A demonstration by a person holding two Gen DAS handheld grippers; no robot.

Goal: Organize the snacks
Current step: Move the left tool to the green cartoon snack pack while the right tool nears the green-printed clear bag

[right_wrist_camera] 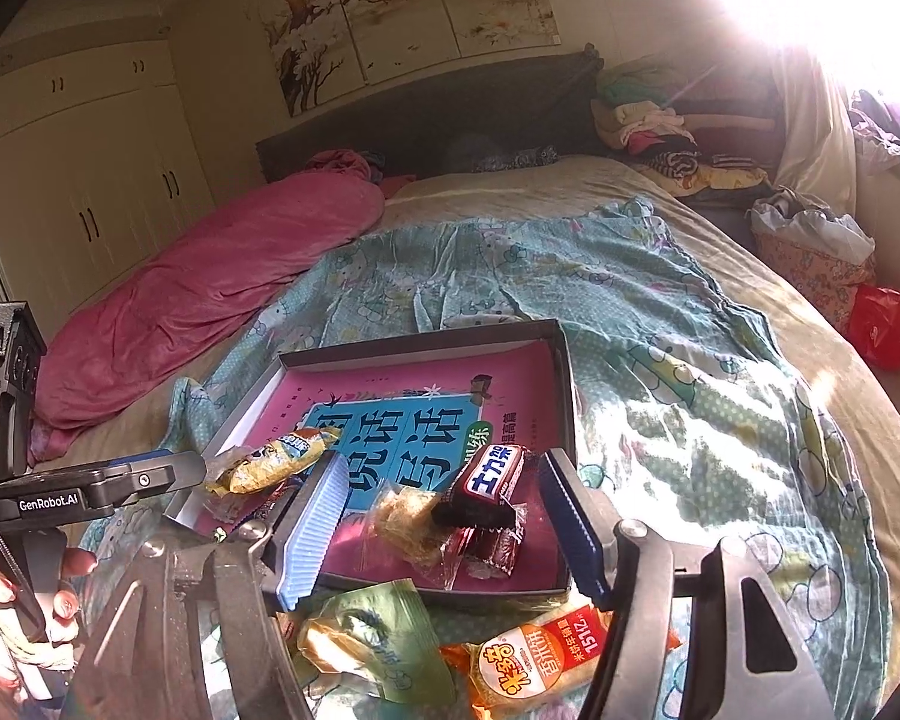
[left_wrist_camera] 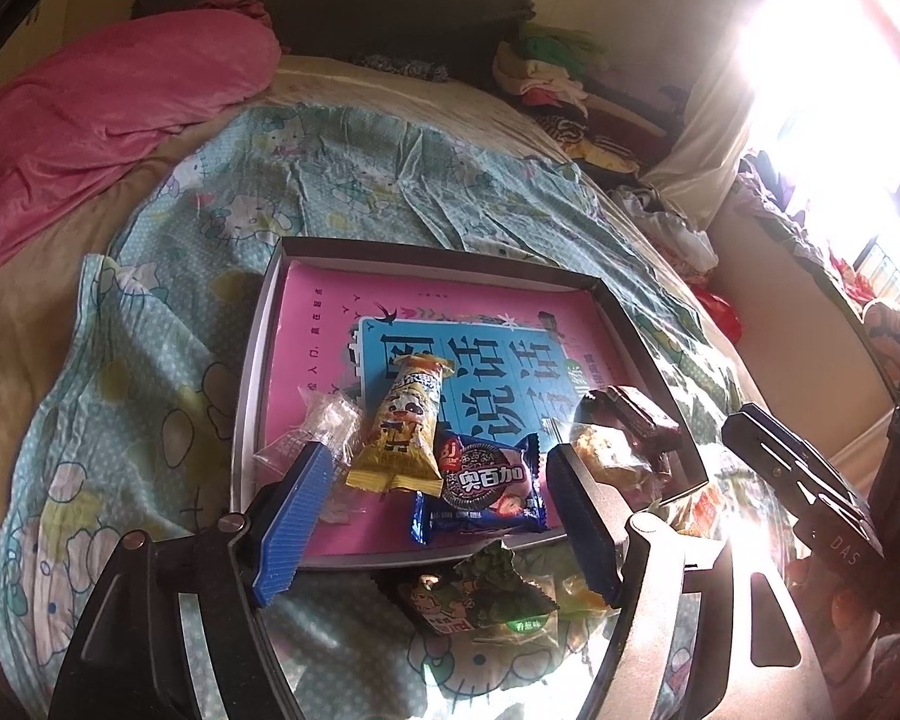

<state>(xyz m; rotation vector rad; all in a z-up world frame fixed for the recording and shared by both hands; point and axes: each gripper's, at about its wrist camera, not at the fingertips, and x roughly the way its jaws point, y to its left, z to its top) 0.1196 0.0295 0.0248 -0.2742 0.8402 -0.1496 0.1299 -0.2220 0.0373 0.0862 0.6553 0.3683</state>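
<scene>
A shallow grey box [left_wrist_camera: 438,252] lined with a pink and blue book cover lies on the bed. Inside it lie a yellow snack pack [left_wrist_camera: 405,426], a blue biscuit pack [left_wrist_camera: 483,489] and a clear candy wrapper [left_wrist_camera: 324,426]. My left gripper [left_wrist_camera: 438,456] stands open over the yellow and blue packs, its pads clear of them. In the right wrist view, a brown chocolate bar [right_wrist_camera: 489,480] and a clear-wrapped pastry [right_wrist_camera: 408,516] rest in the box's near corner [right_wrist_camera: 564,576]. My right gripper [right_wrist_camera: 444,462] is open around them without pressing.
A green packet [right_wrist_camera: 378,630] and an orange rice-cracker pack [right_wrist_camera: 540,654] lie on the patterned sheet [right_wrist_camera: 690,420] just in front of the box. A pink quilt [right_wrist_camera: 210,294] is bunched at the left. Piled clothes [right_wrist_camera: 660,132] and a red bag [right_wrist_camera: 885,327] are at the right.
</scene>
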